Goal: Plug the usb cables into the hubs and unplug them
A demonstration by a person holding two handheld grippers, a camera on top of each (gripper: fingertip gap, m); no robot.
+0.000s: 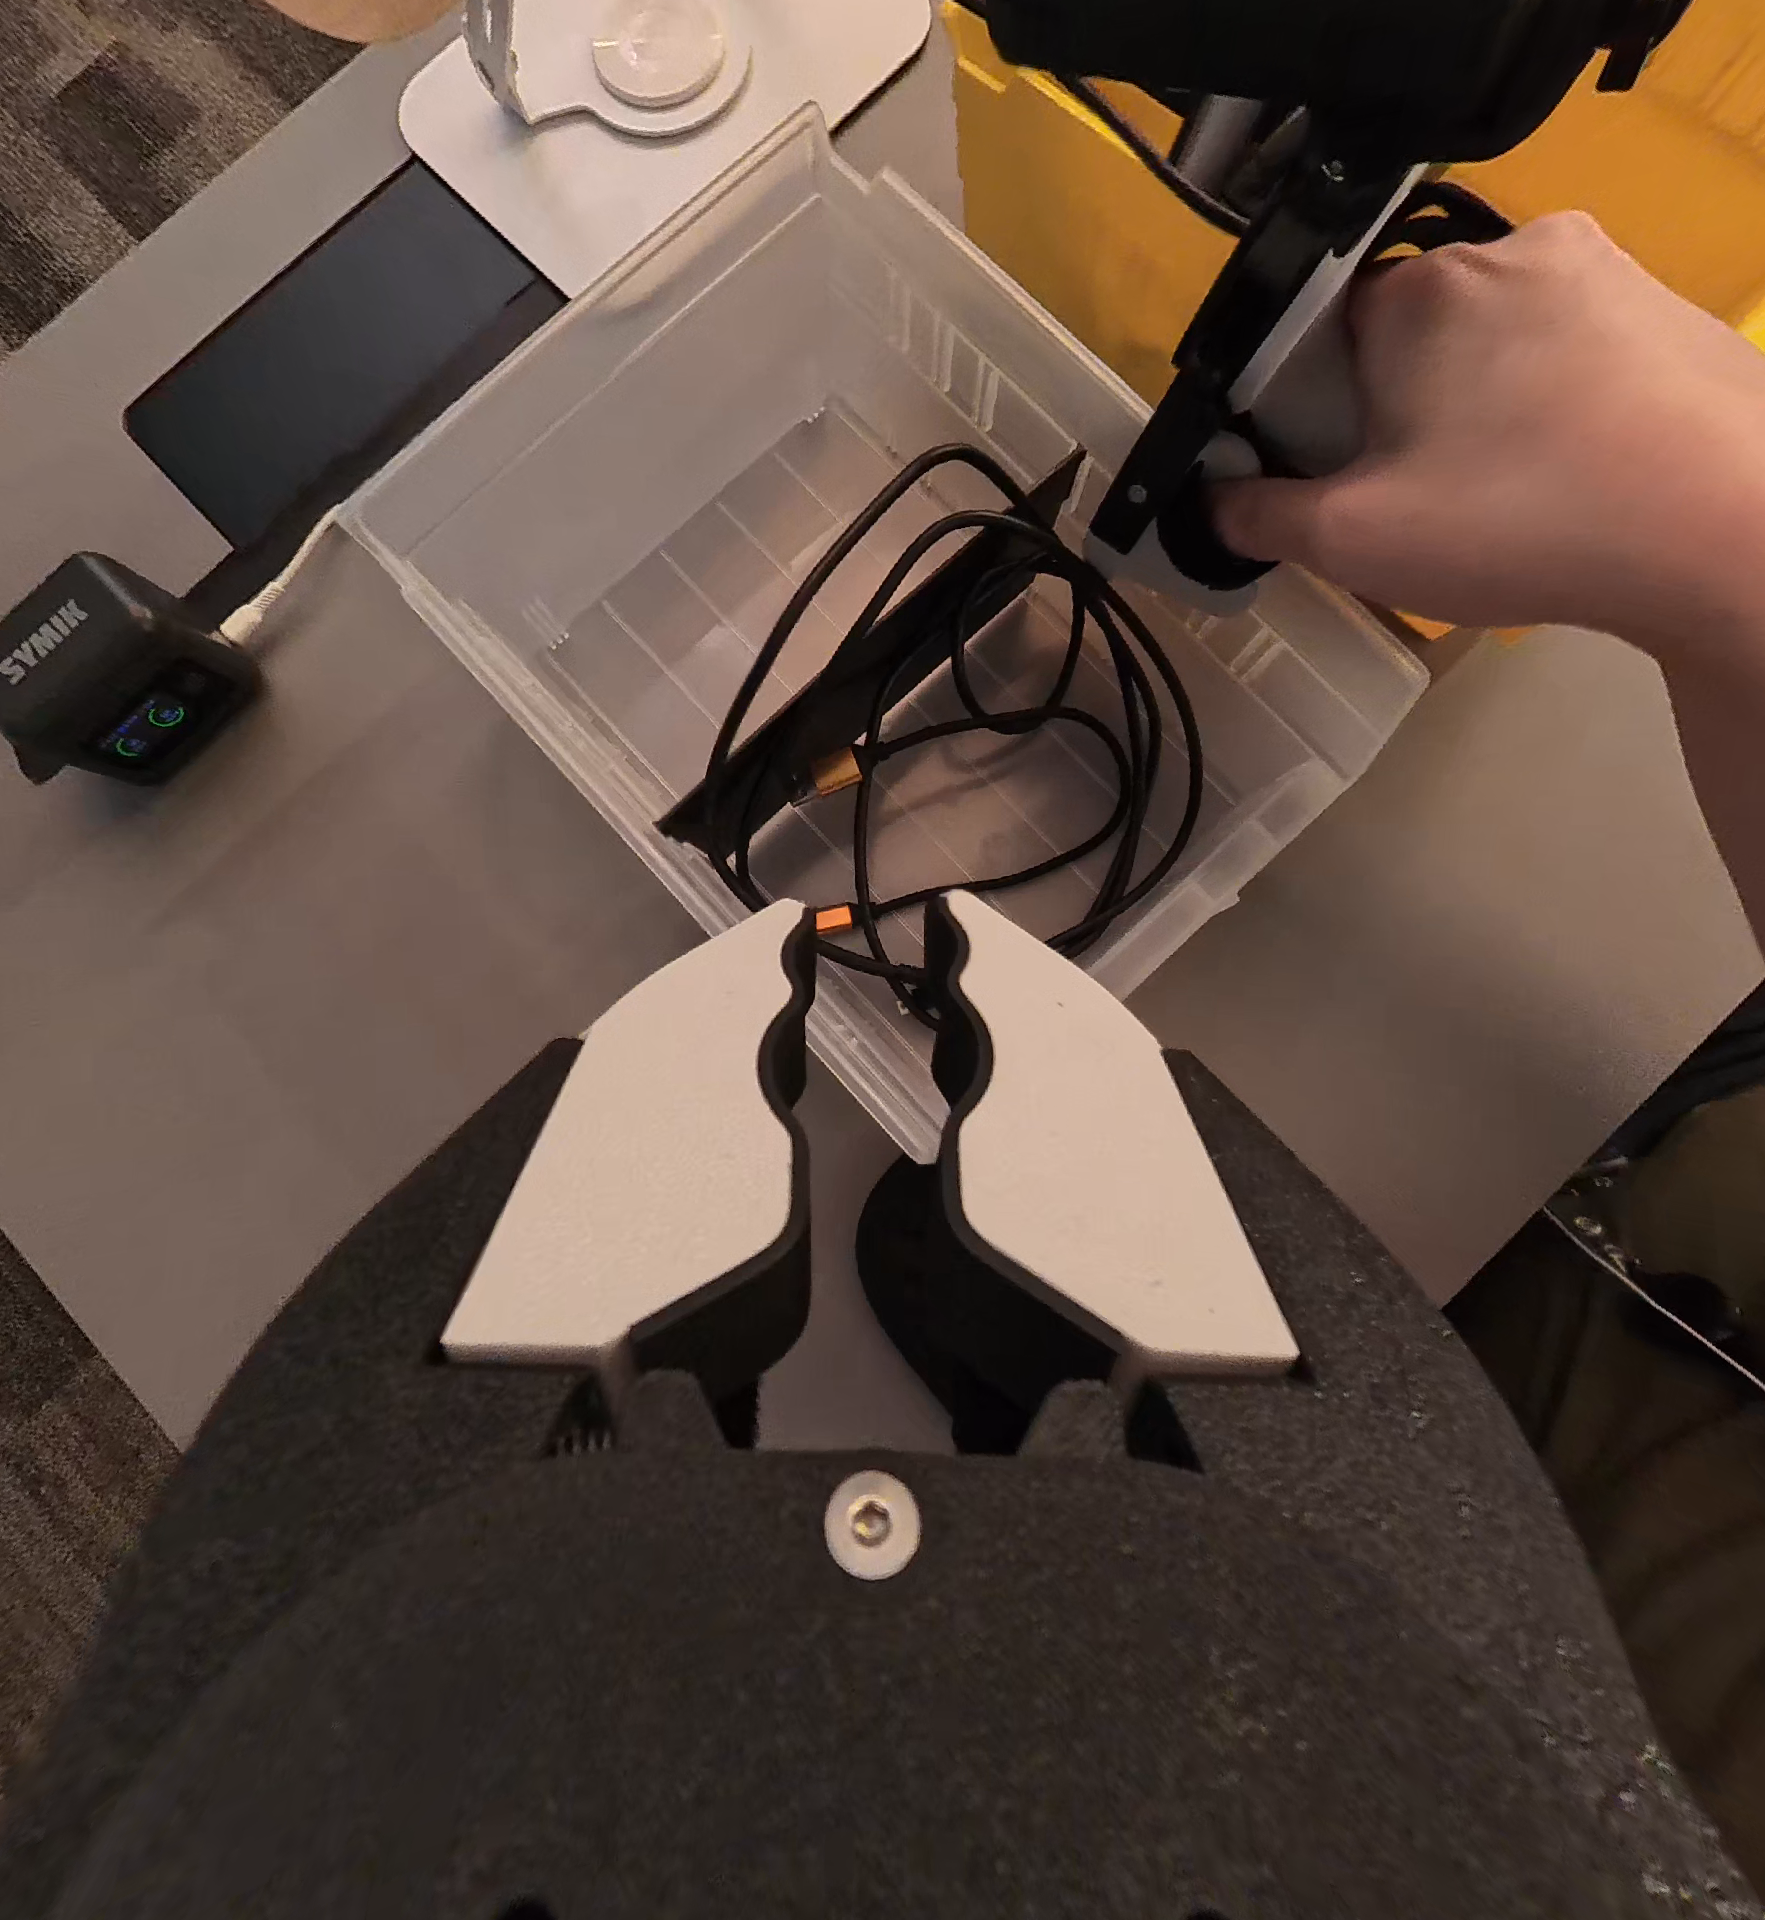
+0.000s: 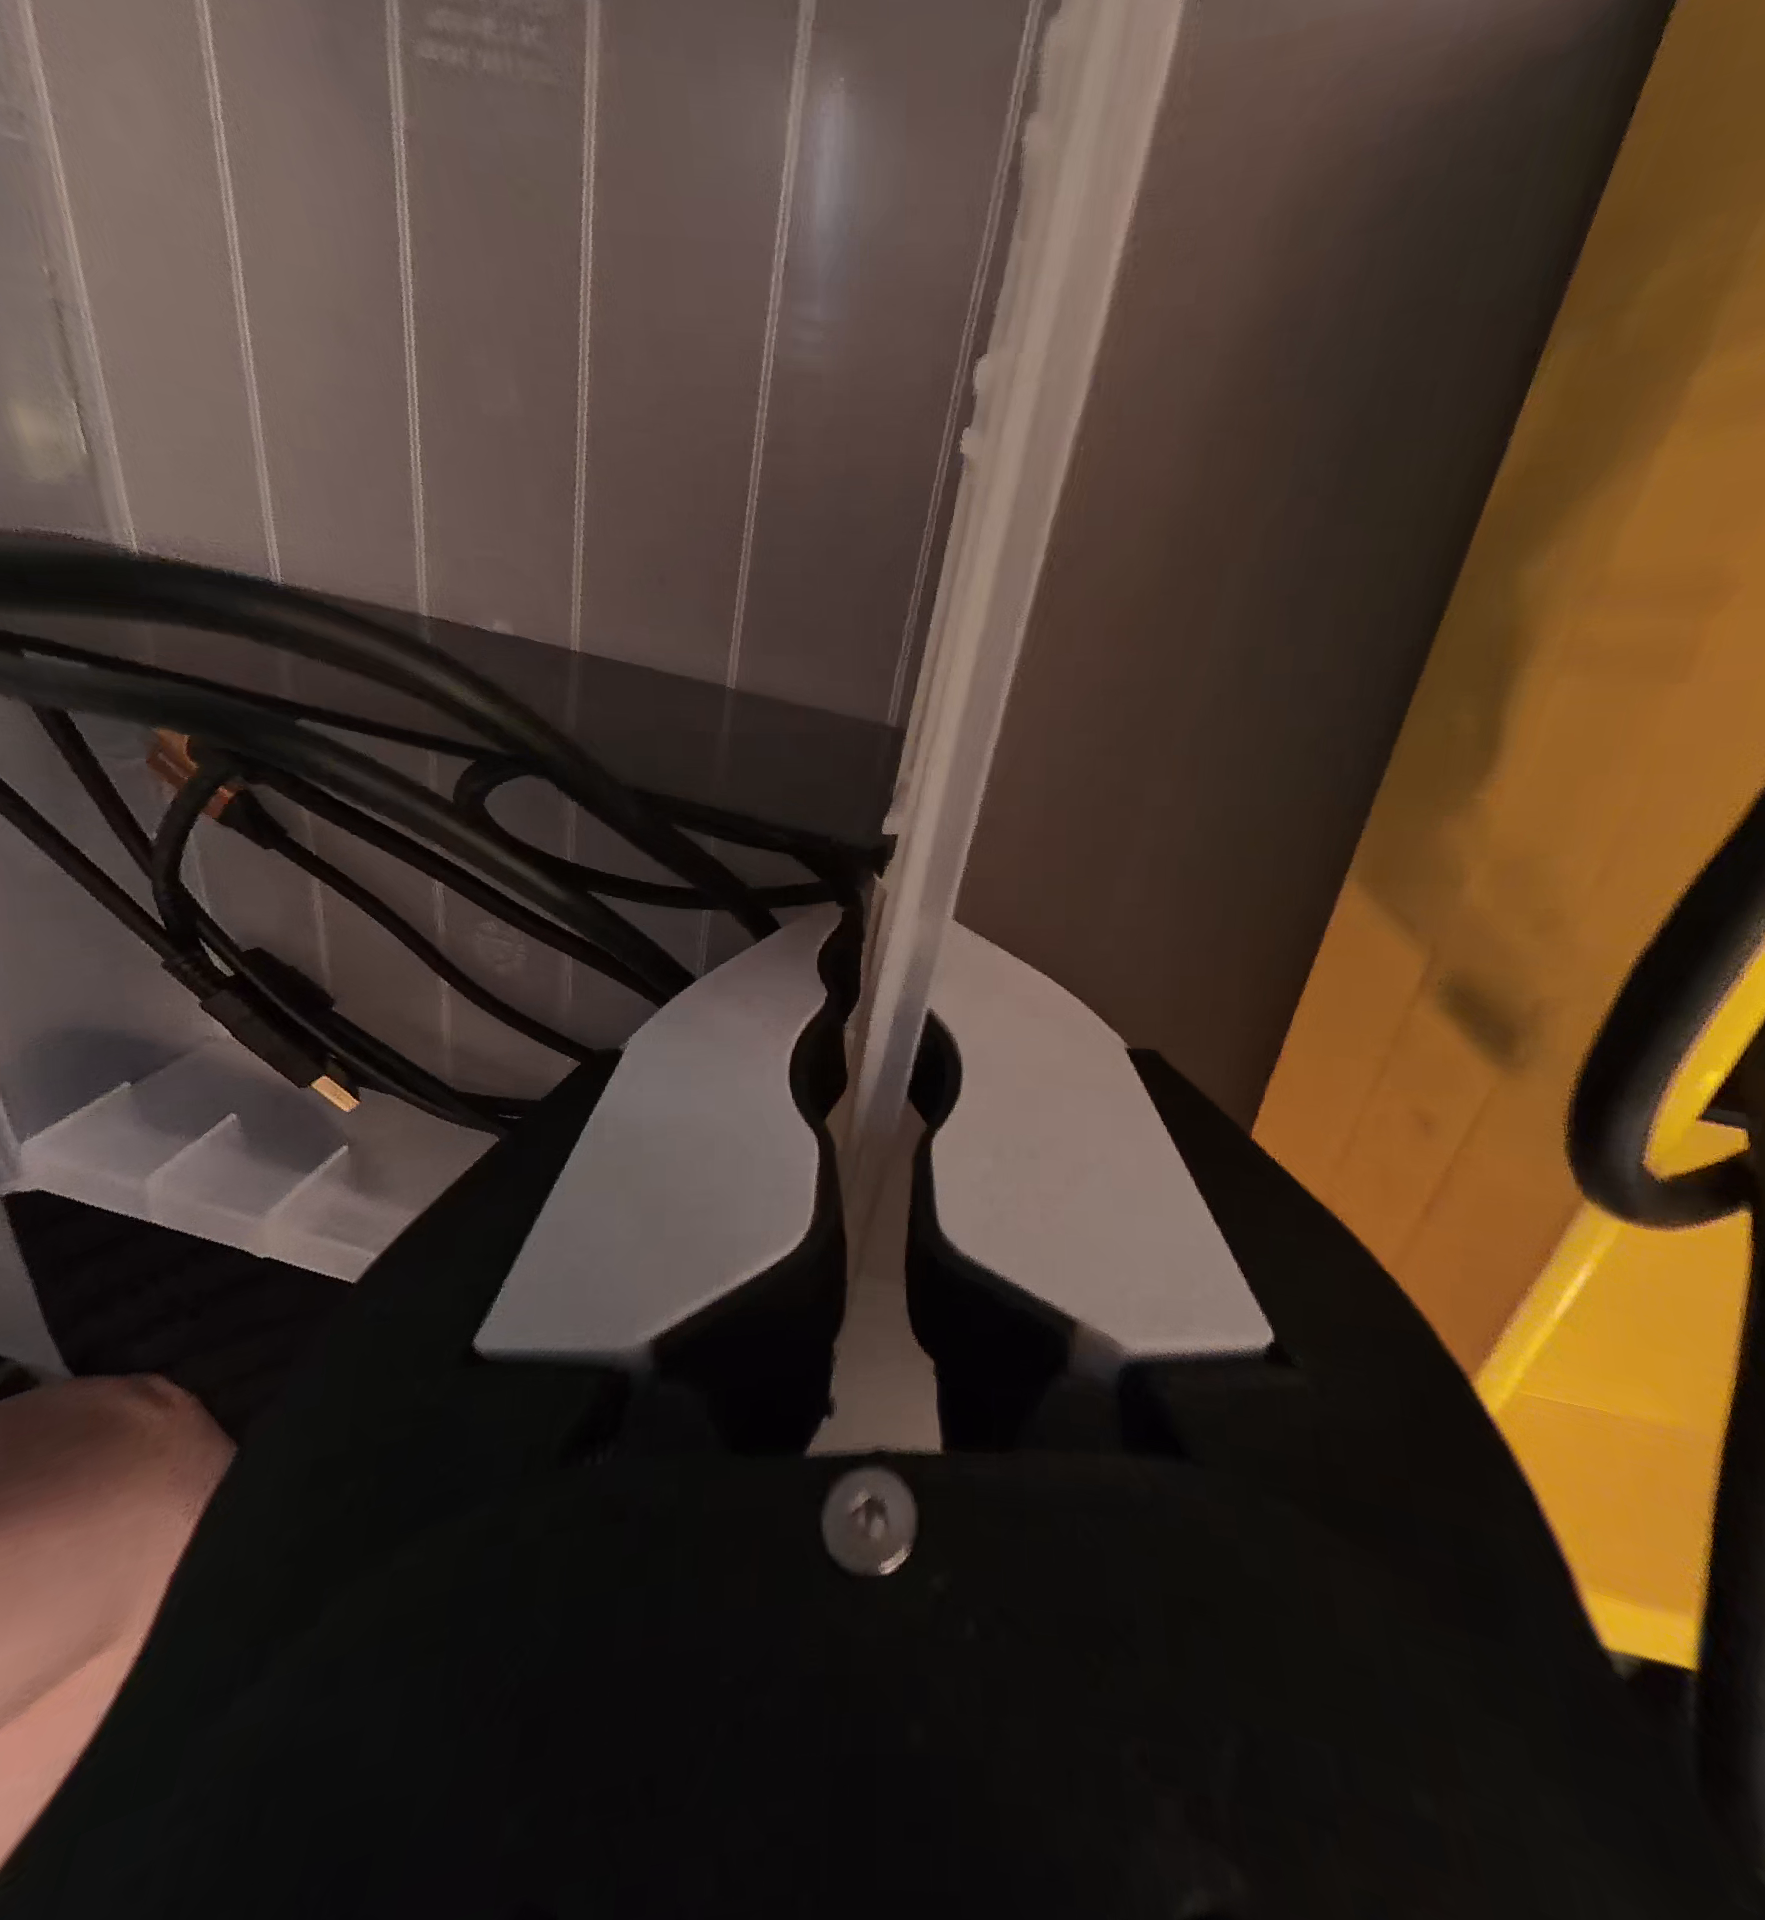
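While the left wrist view looked down over the near corner of the clear bin (image 1: pixel 587 665), the left gripper (image 1: pixel 862 935) hovered just above that corner with its jaws parted and holding nothing; an orange-collared plug (image 1: pixel 833 918) sat between the fingertips but ungripped. Black usb cables (image 1: pixel 1086 727) lay looped on the bin floor, draped over a long black hub (image 1: pixel 836 717) that ran diagonally from the near-left wall toward the far-right rim. A 2nd orange plug (image 1: pixel 836 771) lay against the hub near its lower end; whether it was seated I could not tell. Off the bin, near the left edge of the tabletop (image 1: pixel 265 935), sat a small black charger (image 1: pixel 93 670) with a lit display. The right gripper (image 1: pixel 1158 540) stood at the bin's right rim, held by a hand (image 1: pixel 1480 447).

From the right wrist view, the right gripper (image 2: pixel 873 935) was clenched on the bin wall (image 2: pixel 971 623), 1 finger inside and 1 outside, steadying it. The hub's end (image 2: pixel 753 769) butted that wall; a loose gold-tipped plug (image 2: pixel 322 1081) lay near the bin's lower-left corner.

Judgement: step in hand was picking up a plug. Best practice: close the left jaws on the orange collar, not the cord, keep the plug square to the port, and keep the right grip firm so the bin does not slide.
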